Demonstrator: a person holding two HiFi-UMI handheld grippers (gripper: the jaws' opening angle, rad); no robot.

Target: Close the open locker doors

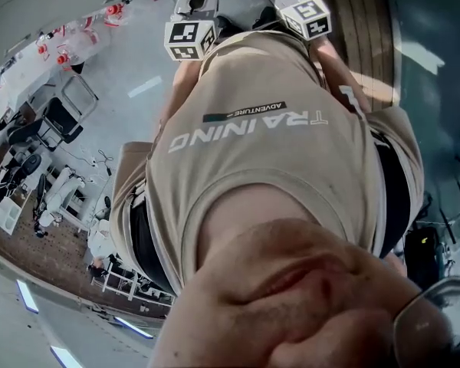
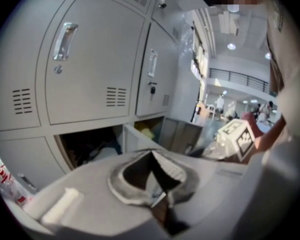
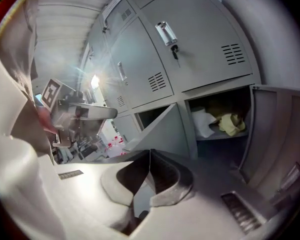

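Two empty grippers by the lockers

The left gripper (image 2: 151, 153) and the right gripper (image 3: 150, 152) each have their jaws pressed together and hold nothing. Low down, the locker doors (image 3: 164, 128) stand open. A yellow cloth (image 3: 231, 123) lies inside one locker.

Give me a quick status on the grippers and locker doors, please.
Left gripper shut, empty. Right gripper shut, empty. Lower locker doors open, neither gripper on them. Yellow cloth inside one locker; nothing seen blocking.
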